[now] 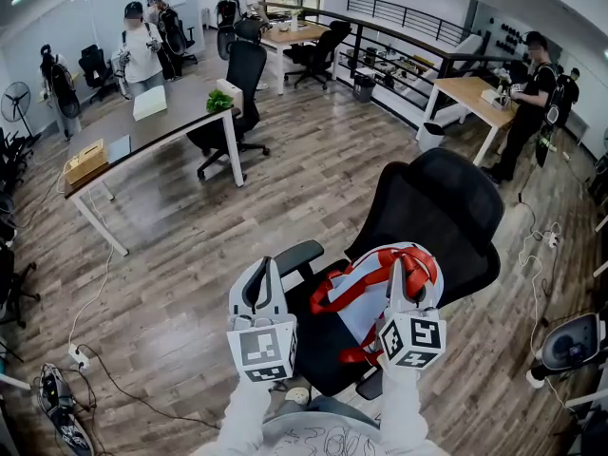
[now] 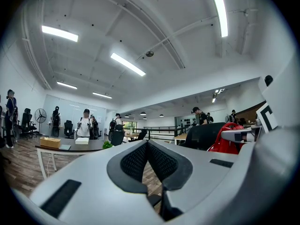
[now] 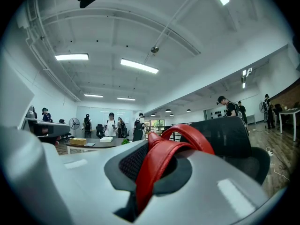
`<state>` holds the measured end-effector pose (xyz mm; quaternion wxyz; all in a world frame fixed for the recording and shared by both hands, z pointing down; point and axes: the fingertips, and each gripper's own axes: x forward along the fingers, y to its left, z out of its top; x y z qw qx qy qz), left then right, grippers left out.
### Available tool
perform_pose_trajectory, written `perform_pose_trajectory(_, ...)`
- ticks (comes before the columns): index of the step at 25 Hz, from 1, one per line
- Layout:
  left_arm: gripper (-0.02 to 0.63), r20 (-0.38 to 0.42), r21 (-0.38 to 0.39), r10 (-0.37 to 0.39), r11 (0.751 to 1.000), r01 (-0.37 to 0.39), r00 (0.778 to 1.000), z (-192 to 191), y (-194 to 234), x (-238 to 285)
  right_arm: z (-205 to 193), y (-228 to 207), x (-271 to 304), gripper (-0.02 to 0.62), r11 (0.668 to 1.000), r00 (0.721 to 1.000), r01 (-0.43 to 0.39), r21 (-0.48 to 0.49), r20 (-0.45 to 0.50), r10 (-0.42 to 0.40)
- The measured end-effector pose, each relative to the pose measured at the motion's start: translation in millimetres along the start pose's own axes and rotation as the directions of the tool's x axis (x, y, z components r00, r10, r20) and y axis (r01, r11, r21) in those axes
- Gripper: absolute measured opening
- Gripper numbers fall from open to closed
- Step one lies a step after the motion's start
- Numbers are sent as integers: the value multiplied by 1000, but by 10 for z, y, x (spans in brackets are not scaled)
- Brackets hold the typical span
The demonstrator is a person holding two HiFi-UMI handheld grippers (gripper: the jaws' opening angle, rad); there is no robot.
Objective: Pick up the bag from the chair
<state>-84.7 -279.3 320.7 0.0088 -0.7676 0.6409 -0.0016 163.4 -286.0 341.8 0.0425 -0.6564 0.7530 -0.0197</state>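
Red straps (image 3: pixel 161 172) of the white bag (image 1: pixel 372 304) are clenched in the right gripper (image 1: pixel 397 272) over the black chair (image 1: pixel 437 207), lower centre of the head view (the left gripper (image 1: pixel 267 272) alongside is closed on nothing).

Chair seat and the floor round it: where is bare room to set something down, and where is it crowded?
Bare: the seat strip between the bag and the armrest; the wood floor between chair and grey desk. Crowded: the rest of the seat, under the bag, and the floor right of the chair, with cables.
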Motion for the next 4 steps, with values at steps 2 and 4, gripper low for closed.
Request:
perform_pose_trajectory(2,5,-3,-1,2,1000,-2,1000,4,7,-2,1,-4,-1,20,1000,1000,0,2,-3,0)
perform_pose_trajectory(4,5,-2,-2,3,1000,-3,1000,11,15,-2,0,-8,0,18,1000,1000,1,4,-6,-1)
